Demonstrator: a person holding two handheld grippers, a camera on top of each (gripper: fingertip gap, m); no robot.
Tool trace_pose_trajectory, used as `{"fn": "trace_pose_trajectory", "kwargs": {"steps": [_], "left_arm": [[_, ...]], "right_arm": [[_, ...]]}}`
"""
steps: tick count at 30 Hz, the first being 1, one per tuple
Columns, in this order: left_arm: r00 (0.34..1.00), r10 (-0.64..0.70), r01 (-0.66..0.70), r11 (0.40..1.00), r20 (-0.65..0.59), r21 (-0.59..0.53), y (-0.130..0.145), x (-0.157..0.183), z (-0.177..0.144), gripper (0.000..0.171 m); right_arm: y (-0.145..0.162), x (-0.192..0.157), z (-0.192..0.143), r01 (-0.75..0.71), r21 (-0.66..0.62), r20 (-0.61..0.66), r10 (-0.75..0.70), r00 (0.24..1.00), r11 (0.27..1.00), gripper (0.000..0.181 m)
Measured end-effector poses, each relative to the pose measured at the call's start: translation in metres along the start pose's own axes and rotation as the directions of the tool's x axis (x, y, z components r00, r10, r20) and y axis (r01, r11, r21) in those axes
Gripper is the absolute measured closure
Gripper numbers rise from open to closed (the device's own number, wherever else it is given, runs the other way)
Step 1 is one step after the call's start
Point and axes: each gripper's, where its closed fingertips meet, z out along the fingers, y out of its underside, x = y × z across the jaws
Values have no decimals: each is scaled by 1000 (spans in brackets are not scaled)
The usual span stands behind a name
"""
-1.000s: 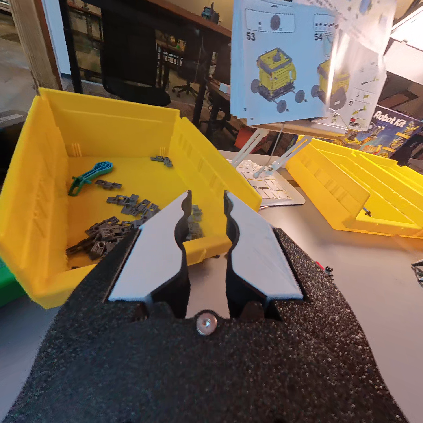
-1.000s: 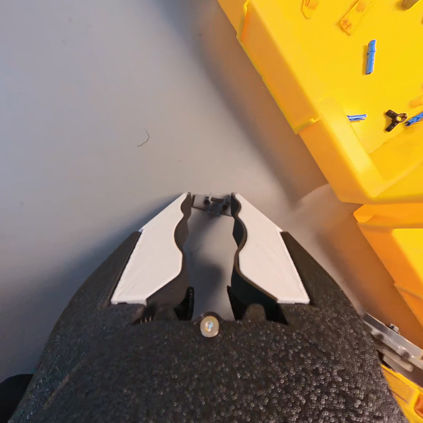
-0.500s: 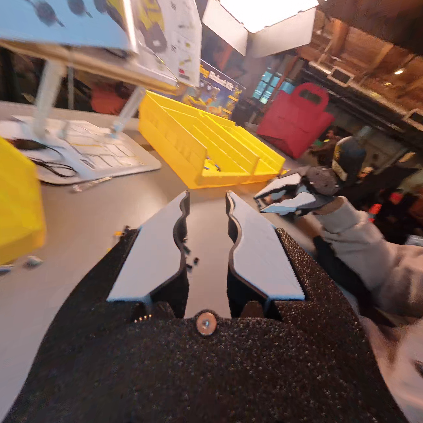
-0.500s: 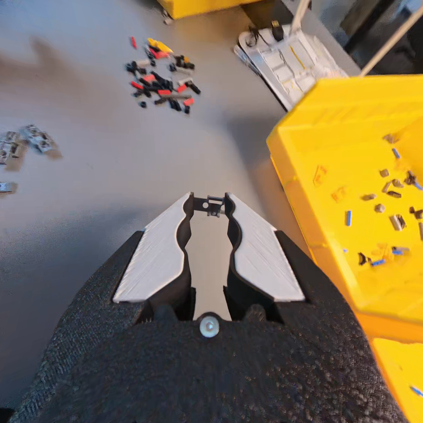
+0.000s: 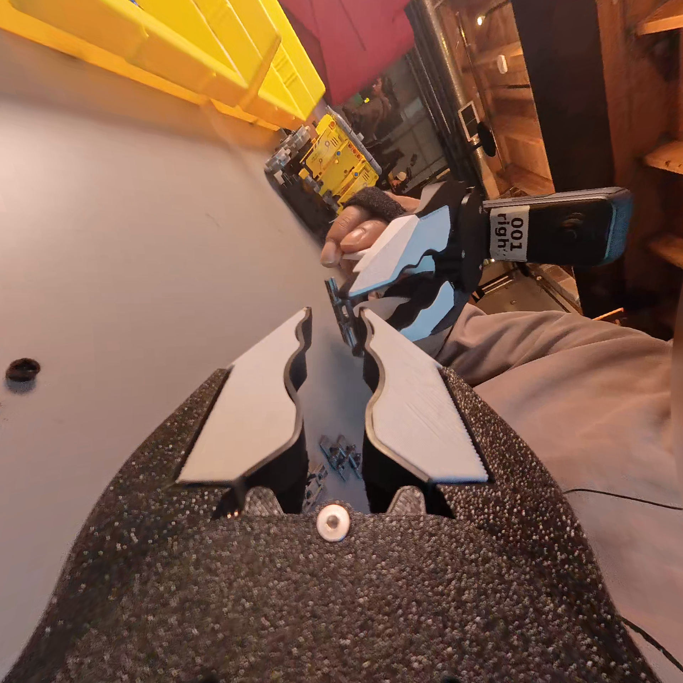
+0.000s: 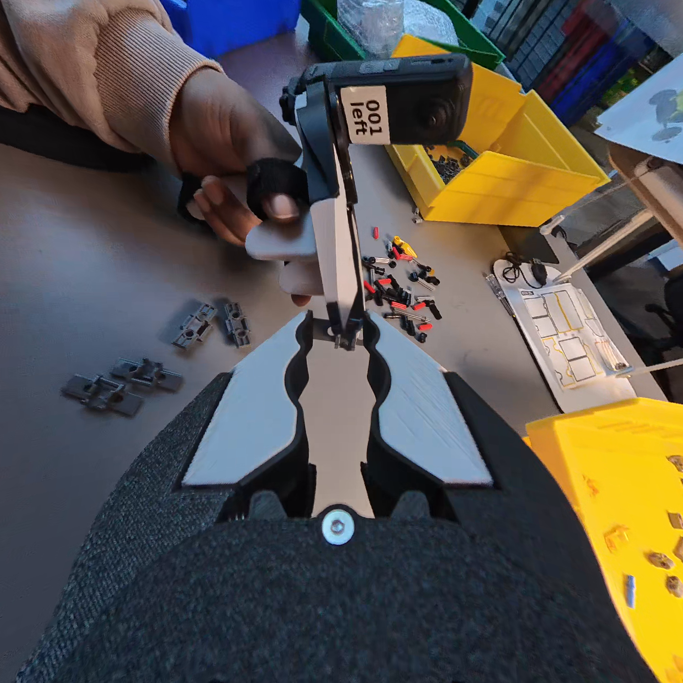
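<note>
My right gripper (image 6: 339, 315) is shut on a small grey link piece (image 6: 324, 330) and holds it above the grey table (image 6: 92, 258). My left gripper (image 5: 336, 311) is open. The same grey piece (image 5: 343, 318) sits at the inner side of its right fingertip (image 5: 366, 319), not clamped. In the right wrist view the left gripper (image 6: 343, 330) comes down edge-on, and its tip meets the piece. In the left wrist view the right gripper (image 5: 351, 286) reaches in from the right. A person's hand holds each gripper.
Several grey link assemblies (image 6: 192, 327) lie on the table to the left, and a pile of small black and red pins (image 6: 399, 292) lies beyond. A yellow bin (image 6: 499, 192), a yellow tray (image 6: 610, 480), a white stand base (image 6: 561, 343) and a yellow model (image 5: 334, 162) stand around. The tips of both grippers are at nearly the same place.
My left gripper swung away from the yellow bin to meet the right gripper. My right gripper lifted the grey piece off the table and carried it over to the left gripper's tips.
</note>
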Motion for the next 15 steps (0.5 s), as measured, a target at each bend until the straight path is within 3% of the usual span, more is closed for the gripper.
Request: {"fn": "trace_pose_trajectory", "kwargs": {"steps": [7, 11, 13, 15], "left_arm": [[999, 19, -19, 1000, -47, -6, 1, 10, 1, 154], [997, 42, -41, 999, -60, 30, -7, 14, -8, 154], [996, 91, -89, 994, -17, 56, -14, 13, -15, 154], [973, 196, -208, 974, 125, 85, -29, 3, -30, 154]], "right_arm": [[-7, -3, -3, 9, 44, 3, -9, 1000, 999, 158], [-12, 3, -12, -28, 96, 1, 28, 1000, 995, 144], [-14, 7, -16, -44, 115, -5, 44, 999, 992, 136], [-12, 11, -20, -68, 119, -7, 69, 998, 991, 134]]}}
